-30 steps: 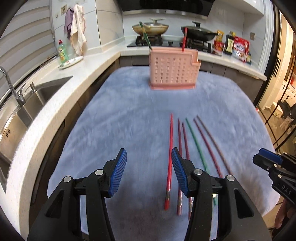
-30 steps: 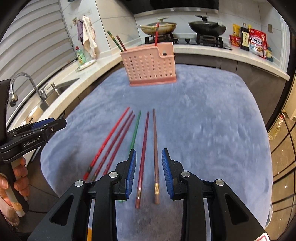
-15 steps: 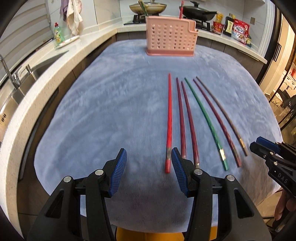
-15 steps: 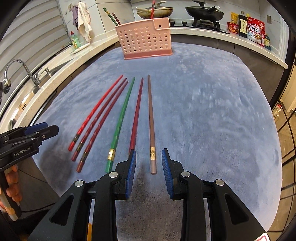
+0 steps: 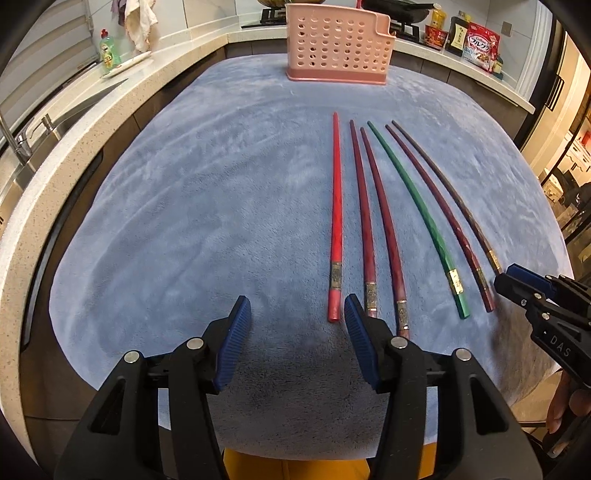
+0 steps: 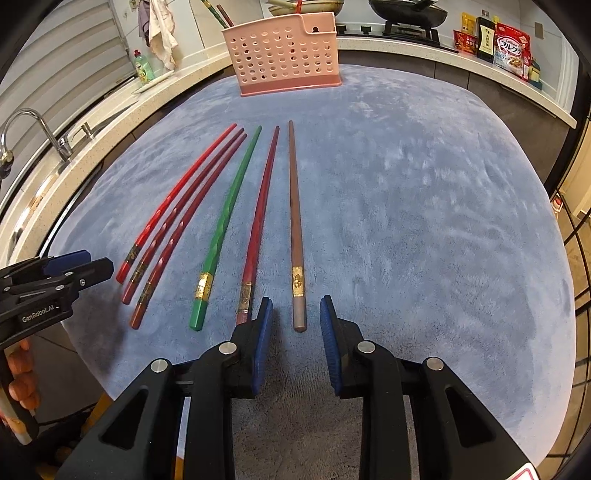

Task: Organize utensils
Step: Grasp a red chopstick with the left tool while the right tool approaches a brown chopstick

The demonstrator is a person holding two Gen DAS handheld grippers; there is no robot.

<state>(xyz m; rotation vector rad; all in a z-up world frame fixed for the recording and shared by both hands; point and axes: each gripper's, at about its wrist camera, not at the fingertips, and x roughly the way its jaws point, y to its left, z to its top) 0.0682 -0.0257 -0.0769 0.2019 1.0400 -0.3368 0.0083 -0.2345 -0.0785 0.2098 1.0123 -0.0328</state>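
We see our left gripper (image 5: 297,314) half open, our right gripper (image 6: 295,314) just narrowing around the brown chopstick (image 6: 295,229), untouched. Both sit lower over the tabletop (image 5: 184,221) than before.

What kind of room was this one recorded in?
A home kitchen, most likely: a sink with faucet in the countertop, a wok on a gas stove, and a dish soap bottle nearby.
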